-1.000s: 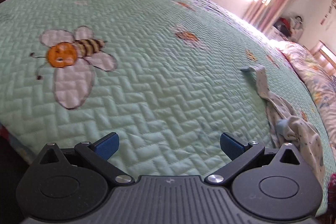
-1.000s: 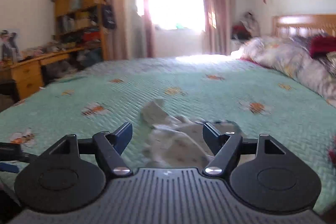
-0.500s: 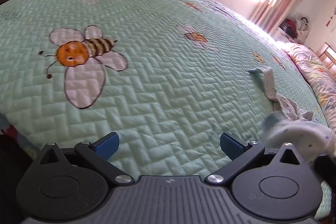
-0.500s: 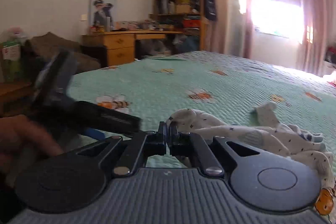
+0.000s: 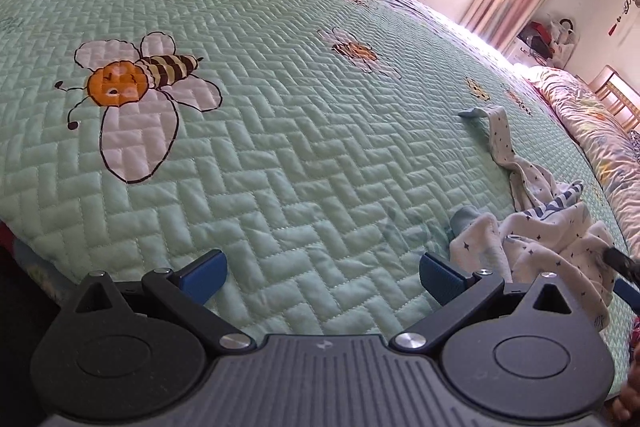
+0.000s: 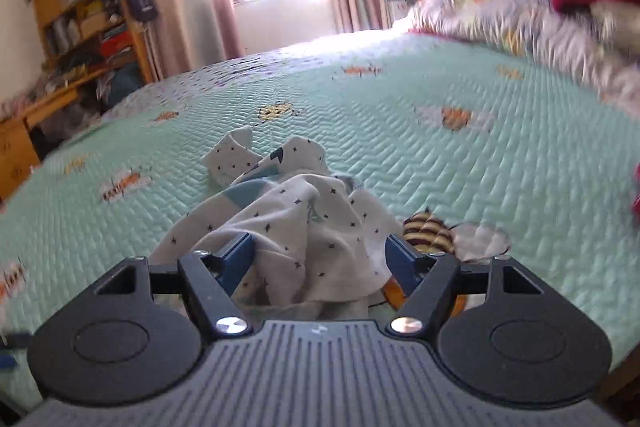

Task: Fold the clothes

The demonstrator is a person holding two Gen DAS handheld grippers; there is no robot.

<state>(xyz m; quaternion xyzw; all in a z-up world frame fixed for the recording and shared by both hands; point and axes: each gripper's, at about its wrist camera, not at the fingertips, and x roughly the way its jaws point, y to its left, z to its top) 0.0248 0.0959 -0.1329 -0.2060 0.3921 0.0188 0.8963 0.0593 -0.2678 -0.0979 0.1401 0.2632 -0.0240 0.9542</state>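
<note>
One garment only, white with small dark stars and blue trim, crumpled in a heap on the green quilt near the bed's front edge, one long sleeve or leg trailing away across the quilt toward the window. Not yet spread flat, so judged an early step: laying out before any fold. Bunched between the blue pads of the right gripper, jaws opening and standing wide, cloth piled in the gap and resting against the left pad but not pinched. Probably let go here to drop the heap closer to the front edge, within reach of both tools. Left gripper gaping wide over bare quilt, nothing between its pads, the heap just beside its right pad; seemingly parked there, waiting to take a hem or corner once one can be found. Hard to tell what kind of garment: shirt, sleepsuit or trousers, all plausible, since collar, cuffs and hems lie buried in the folds. Underside of the heap hidden by the right gripper's body; part of a bee print covered by the cloth too. From the left view, only a dark sliver of the right tool at the frame's right edge, and a bit of skin at the lower corner, too cut off to read. Far pillows and headboard blurred.
</note>
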